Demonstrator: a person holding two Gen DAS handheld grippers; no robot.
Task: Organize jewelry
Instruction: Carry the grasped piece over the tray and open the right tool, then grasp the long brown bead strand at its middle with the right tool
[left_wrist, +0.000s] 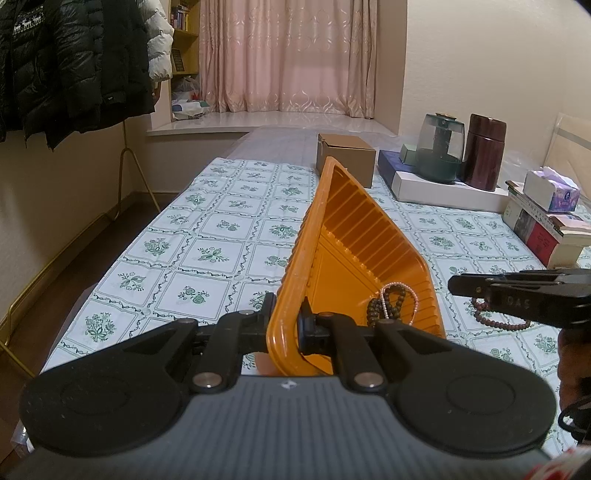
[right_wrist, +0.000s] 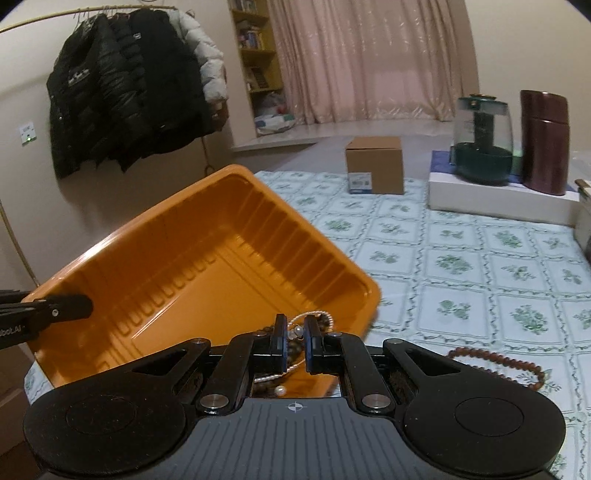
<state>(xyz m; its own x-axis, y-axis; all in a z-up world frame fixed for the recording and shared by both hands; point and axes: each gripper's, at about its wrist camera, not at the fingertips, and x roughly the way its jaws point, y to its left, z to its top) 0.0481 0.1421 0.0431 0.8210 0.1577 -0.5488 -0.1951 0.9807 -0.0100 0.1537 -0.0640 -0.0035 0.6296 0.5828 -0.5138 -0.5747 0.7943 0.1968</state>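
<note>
While my left gripper clamps the near rim of the orange tray, I hold it tipped up on edge so the pearl strand and dark beads pool in its low corner. Further right, my right gripper hangs nearly closed and empty over that corner; the reddish-brown bead bracelet lies on the floral tablecloth, likely next to collect.

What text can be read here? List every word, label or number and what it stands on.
"botAI": on the left gripper, start cut off.
"OAS": on the right gripper, faint.
Too small or blurred: cardboard box label; book spines; tissue box print.
</note>
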